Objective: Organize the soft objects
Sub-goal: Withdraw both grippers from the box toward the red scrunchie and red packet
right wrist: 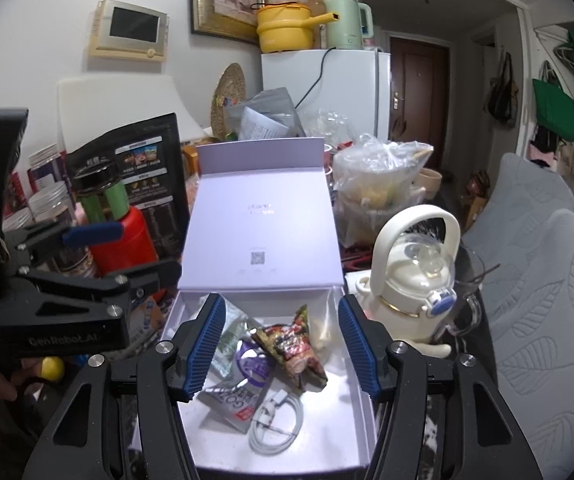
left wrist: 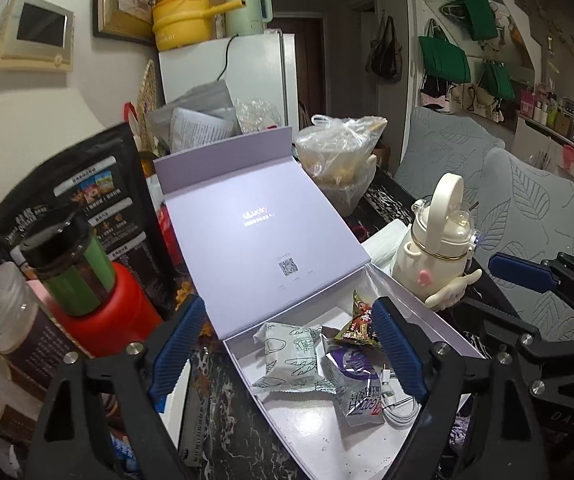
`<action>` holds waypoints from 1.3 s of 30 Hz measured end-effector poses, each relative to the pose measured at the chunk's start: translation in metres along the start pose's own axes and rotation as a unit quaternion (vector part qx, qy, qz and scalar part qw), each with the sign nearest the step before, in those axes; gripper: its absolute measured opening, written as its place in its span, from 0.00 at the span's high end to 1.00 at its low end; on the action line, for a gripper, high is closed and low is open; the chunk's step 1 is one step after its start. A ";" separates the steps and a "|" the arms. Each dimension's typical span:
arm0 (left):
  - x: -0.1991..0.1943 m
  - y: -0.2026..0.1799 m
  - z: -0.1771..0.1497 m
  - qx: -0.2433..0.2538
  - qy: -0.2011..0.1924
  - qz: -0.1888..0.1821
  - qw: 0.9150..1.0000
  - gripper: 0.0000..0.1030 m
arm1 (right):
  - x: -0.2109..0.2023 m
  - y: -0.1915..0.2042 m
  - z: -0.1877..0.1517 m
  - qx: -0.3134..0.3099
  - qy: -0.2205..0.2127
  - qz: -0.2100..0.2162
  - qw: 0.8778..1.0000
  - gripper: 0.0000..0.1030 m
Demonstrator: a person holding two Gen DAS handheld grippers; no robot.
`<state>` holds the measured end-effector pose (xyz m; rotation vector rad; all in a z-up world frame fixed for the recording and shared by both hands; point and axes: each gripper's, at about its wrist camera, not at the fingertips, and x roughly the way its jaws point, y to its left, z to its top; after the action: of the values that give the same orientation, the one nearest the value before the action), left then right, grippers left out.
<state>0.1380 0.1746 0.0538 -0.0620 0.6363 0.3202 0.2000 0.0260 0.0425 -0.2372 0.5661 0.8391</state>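
An open lilac box [left wrist: 327,432] [right wrist: 351,428] with its lid [left wrist: 255,232] [right wrist: 261,220] raised lies on the dark marble table. Inside lie a pale green snack packet [left wrist: 293,358] [right wrist: 229,344], a silver-purple packet [left wrist: 353,384] [right wrist: 247,376], a red-brown packet [left wrist: 361,320] [right wrist: 293,344] and a coiled white cable [right wrist: 277,424] [left wrist: 397,408]. My left gripper [left wrist: 287,344] is open and empty over the box's left part. My right gripper [right wrist: 279,340] is open and empty over the packets; it also shows in the left wrist view [left wrist: 527,276].
A cream water bottle [left wrist: 443,248] [right wrist: 415,276] stands right of the box. A red jar [left wrist: 103,316] [right wrist: 121,240] under a green-labelled jar, a black pouch [left wrist: 87,192] and clear jars crowd the left. A plastic bag [left wrist: 343,152] sits behind. Grey cushions [right wrist: 543,300] lie right.
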 end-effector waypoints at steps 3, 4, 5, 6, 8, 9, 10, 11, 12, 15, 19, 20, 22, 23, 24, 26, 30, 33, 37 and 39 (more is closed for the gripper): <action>-0.012 -0.003 -0.003 0.003 -0.004 -0.002 1.000 0.17 | -0.009 0.003 -0.003 -0.004 0.003 -0.007 1.000 0.43; -0.015 -0.004 -0.004 0.003 -0.003 -0.005 1.000 0.17 | -0.012 0.003 -0.003 -0.004 0.002 -0.009 1.000 0.42; -0.018 -0.004 -0.005 0.004 -0.004 -0.008 1.000 0.17 | -0.016 0.003 -0.003 -0.003 0.001 -0.011 1.000 0.41; -0.023 -0.006 -0.005 0.005 -0.006 -0.009 1.000 0.17 | -0.020 0.004 -0.003 -0.001 0.000 -0.012 1.000 0.38; -0.034 -0.008 -0.007 0.006 -0.013 -0.009 1.000 0.17 | -0.029 0.005 -0.004 0.003 -0.004 -0.015 1.000 0.36; -0.038 -0.009 -0.007 0.007 -0.015 -0.010 1.000 0.17 | -0.035 0.007 -0.005 0.004 -0.008 -0.016 1.000 0.35; -0.043 -0.010 -0.008 0.008 -0.018 -0.011 1.000 0.16 | -0.041 0.008 -0.006 0.005 -0.011 -0.016 1.000 0.35; -0.049 -0.011 -0.009 0.009 -0.021 -0.014 1.000 0.16 | -0.044 0.009 -0.007 0.005 -0.013 -0.016 1.000 0.35; -0.054 -0.013 -0.011 0.010 -0.023 -0.016 1.000 0.16 | -0.049 0.011 -0.007 0.006 -0.014 -0.017 1.000 0.35; -0.069 -0.016 -0.016 0.012 -0.028 -0.022 0.999 0.16 | -0.065 0.016 -0.012 0.008 -0.022 -0.017 1.000 0.35; -0.087 -0.024 -0.025 0.011 -0.030 -0.031 0.999 0.16 | -0.086 0.024 -0.021 0.014 -0.025 -0.022 0.999 0.35; -0.092 -0.027 -0.028 0.013 -0.032 -0.034 0.999 0.16 | -0.091 0.025 -0.023 0.015 -0.023 -0.020 0.999 0.35; -0.100 -0.031 -0.033 0.015 -0.034 -0.039 0.999 0.16 | -0.100 0.028 -0.029 0.018 -0.019 -0.018 0.999 0.35; -0.105 -0.033 -0.036 0.015 -0.034 -0.039 0.999 0.16 | -0.105 0.030 -0.033 0.019 -0.019 -0.019 0.999 0.35; -0.109 -0.035 -0.039 0.015 -0.033 -0.040 0.999 0.16 | -0.110 0.032 -0.037 0.019 -0.019 -0.022 0.999 0.35; -0.115 -0.038 -0.045 0.015 -0.030 -0.040 0.999 0.16 | -0.118 0.034 -0.042 0.021 -0.019 -0.026 0.999 0.35; -0.130 -0.043 -0.059 0.023 -0.029 -0.039 0.999 0.16 | -0.130 0.038 -0.056 0.032 -0.016 -0.027 0.999 0.35; -0.137 -0.045 -0.069 0.024 -0.026 -0.035 0.999 0.16 | -0.139 0.043 -0.066 0.037 -0.017 -0.028 0.999 0.35; -0.142 -0.045 -0.082 0.020 -0.016 -0.036 0.999 0.16 | -0.147 0.050 -0.080 0.040 -0.012 -0.023 0.999 0.35; -0.143 -0.046 -0.088 0.020 -0.010 -0.034 0.999 0.16 | -0.151 0.053 -0.086 0.042 -0.012 -0.020 0.999 0.35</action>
<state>-0.0062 0.0782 0.0657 -0.0429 0.6182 0.2418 0.0465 -0.0710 0.0567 -0.1611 0.5712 0.7765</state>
